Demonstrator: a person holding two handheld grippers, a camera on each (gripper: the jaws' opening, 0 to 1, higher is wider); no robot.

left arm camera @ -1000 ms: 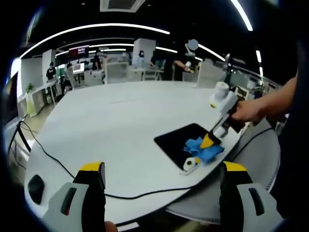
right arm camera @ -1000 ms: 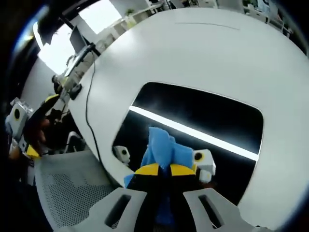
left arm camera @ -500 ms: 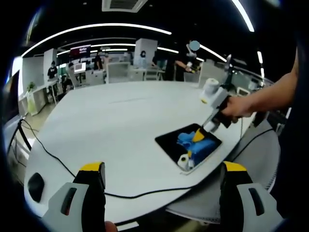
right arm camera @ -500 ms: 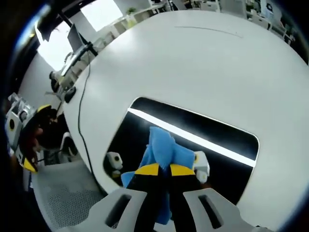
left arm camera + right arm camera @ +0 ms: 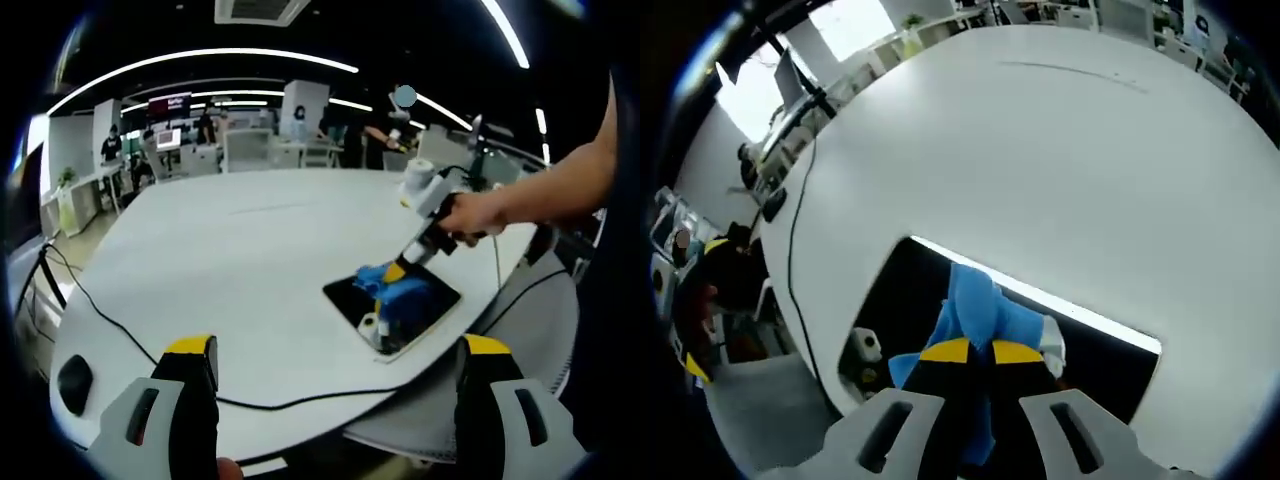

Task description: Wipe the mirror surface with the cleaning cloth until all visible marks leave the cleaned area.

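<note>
One stroke is under way: since a second ago the right gripper (image 5: 971, 351), pinching the blue cloth (image 5: 985, 312), has pushed it up the mirror (image 5: 902, 300) at lower centre, so wiping continues. The left gripper (image 5: 335, 365) is spread, idle. The white table (image 5: 250, 250) stands in an office.

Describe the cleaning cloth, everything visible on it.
The cleaning cloth is bright blue, soft fabric, bunched into folds rather than spread flat. The right gripper is shut on it, yellow-tipped jaws pinching its near end, so the rest sticks out ahead of the jaws. It is pressed onto the dark mirror, which lies flat on the white table. In the left gripper view it sits toward the mirror's far end.
</note>
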